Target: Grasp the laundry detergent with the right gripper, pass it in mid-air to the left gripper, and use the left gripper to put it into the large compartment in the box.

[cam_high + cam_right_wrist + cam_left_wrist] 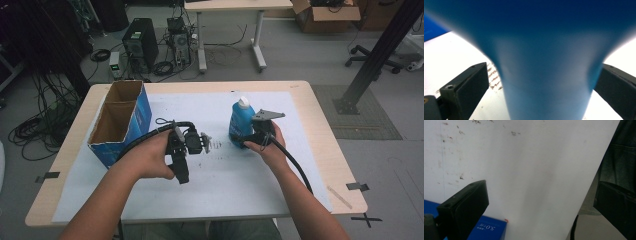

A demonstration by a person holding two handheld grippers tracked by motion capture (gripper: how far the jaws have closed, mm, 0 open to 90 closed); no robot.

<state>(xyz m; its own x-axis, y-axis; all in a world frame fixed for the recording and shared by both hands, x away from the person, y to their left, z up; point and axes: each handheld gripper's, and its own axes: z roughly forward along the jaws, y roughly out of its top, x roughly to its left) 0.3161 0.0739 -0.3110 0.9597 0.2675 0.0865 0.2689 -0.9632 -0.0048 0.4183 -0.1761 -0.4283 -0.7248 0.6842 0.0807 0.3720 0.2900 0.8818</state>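
A blue plastic bottle [241, 125] with a white cap stands upright on a white paper sheet [225, 175] that covers most of a light wooden desk [320, 125]. It sits right of the sheet's middle. To the left of the bottle, well apart from it, an open blue cardboard box [121, 120] stands at the sheet's left edge, its two compartments showing brown insides. Between box and bottle the sheet carries dark smudges [217, 146].

The right gripper [255, 137] is at the bottle's near right side, held by the right hand [267, 147] with the forearm coming up from the lower edge. In the right gripper view, the bottle's body [544, 75] stands between the two black fingers [466, 87]; the left finger shows a gap beside the bottle, and the right one sits close to it, contact unclear. The fingers are spread, not clamped.

The left gripper [192, 142] hovers to the left of the bottle, over the smudged part of the sheet, gripped from above by the left hand [150, 157], its cable looping back toward the box. In the left gripper view its fingers [465, 205] are wide apart with nothing between them, only white paper beyond. A corner of the blue box [490, 230] shows at the bottom there, printed with "5.0", seen upside down, and small characters too blurred to read.

Beyond the desk, behind the bottle, the floor holds computer towers [141, 44] amid tangled cables.
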